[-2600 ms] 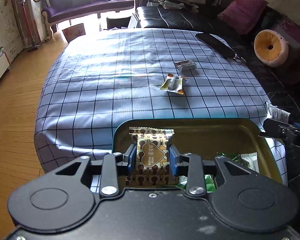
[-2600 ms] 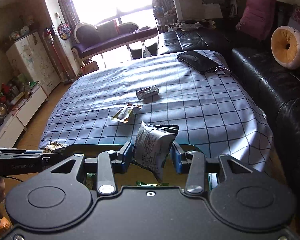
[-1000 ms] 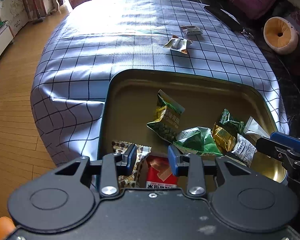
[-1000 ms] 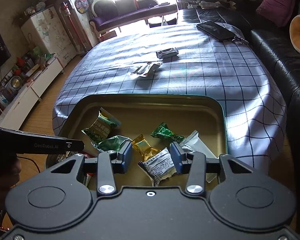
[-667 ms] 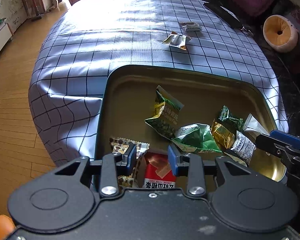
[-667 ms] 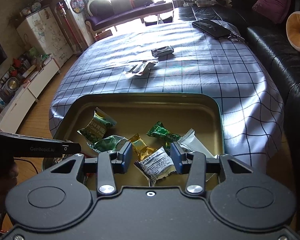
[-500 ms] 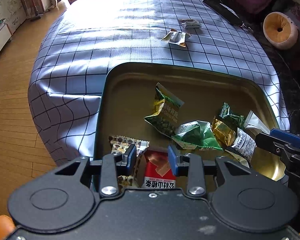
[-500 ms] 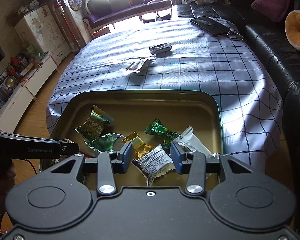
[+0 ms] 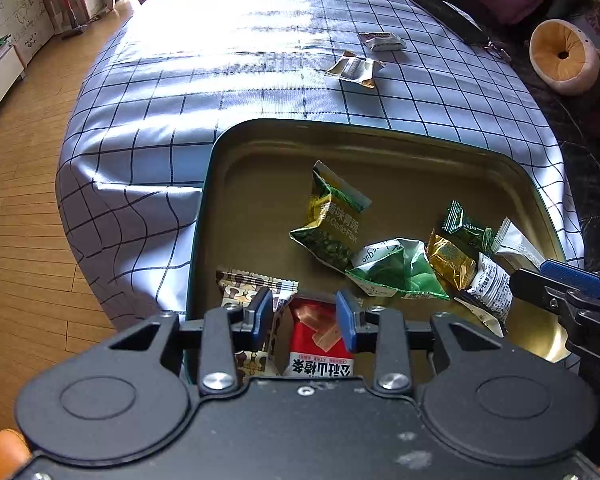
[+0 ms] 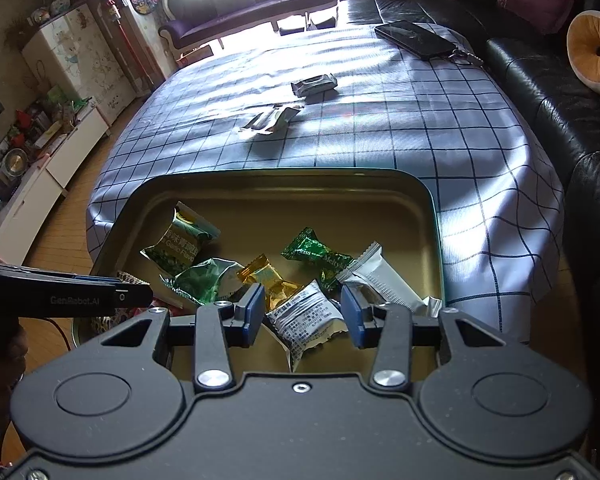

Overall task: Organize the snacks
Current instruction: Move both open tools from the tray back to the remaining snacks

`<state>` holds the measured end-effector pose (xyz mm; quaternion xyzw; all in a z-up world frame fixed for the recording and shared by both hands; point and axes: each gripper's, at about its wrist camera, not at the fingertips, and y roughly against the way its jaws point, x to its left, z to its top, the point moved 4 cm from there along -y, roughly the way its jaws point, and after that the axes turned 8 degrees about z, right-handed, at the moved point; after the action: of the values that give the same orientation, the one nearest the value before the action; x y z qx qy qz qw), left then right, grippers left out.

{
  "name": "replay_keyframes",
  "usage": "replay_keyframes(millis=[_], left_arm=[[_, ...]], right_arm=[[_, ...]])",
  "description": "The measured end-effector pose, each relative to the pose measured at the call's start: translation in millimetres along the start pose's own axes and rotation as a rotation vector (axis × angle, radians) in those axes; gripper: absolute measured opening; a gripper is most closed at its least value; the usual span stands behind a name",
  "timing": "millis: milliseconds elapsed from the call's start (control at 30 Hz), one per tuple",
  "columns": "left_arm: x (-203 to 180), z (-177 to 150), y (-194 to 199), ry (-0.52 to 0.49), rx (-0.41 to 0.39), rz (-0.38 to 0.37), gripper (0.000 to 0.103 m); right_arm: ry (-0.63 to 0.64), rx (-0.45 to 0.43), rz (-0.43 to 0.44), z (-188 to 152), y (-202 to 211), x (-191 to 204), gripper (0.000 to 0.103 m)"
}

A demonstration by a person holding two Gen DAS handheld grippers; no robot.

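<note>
A gold tin tray [image 9: 260, 184] [image 10: 380, 208] at the near table edge holds several snack packets. My left gripper [image 9: 303, 314] is open above a red packet [image 9: 320, 344], with a brown patterned packet [image 9: 246, 286] at its left finger. My right gripper [image 10: 303, 312] is open above a white printed packet [image 10: 306, 320], also seen in the left wrist view [image 9: 490, 286]. A green garlic pea packet [image 9: 334, 216] [image 10: 178, 242] lies mid-tray. Two packets remain on the cloth: a gold-silver one [image 9: 356, 69] [image 10: 272, 119] and a grey one [image 9: 382, 41] [image 10: 314, 84].
The table has a blue checked cloth [image 9: 220, 80] [image 10: 380, 120]. A black phone with keys [image 10: 414, 40] lies at the far right corner. A black leather sofa [image 10: 560, 112] runs along the right, wooden floor [image 9: 20, 220] on the left.
Both grippers let go of their packets into the tray and stand open. Since half a second ago both have drawn slightly back and up; packets lie still.
</note>
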<state>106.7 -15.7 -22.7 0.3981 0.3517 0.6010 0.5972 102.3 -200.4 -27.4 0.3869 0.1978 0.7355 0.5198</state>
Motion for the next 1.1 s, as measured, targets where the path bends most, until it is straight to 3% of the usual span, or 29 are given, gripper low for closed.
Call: replay_keyframes(millis=[500, 1100], left_arm=[[-1.9, 1.6, -3.4, -0.005, 0.014, -0.007, 0.036], [-0.8, 23.3, 5.6, -0.031, -0.038, -0.018, 0.036]], right_arm=[[-0.006, 0.018, -0.002, 0.0, -4.2, 0.0, 0.052], [0.011, 0.004, -0.017, 14.2, -5.4, 1.3, 0.052]])
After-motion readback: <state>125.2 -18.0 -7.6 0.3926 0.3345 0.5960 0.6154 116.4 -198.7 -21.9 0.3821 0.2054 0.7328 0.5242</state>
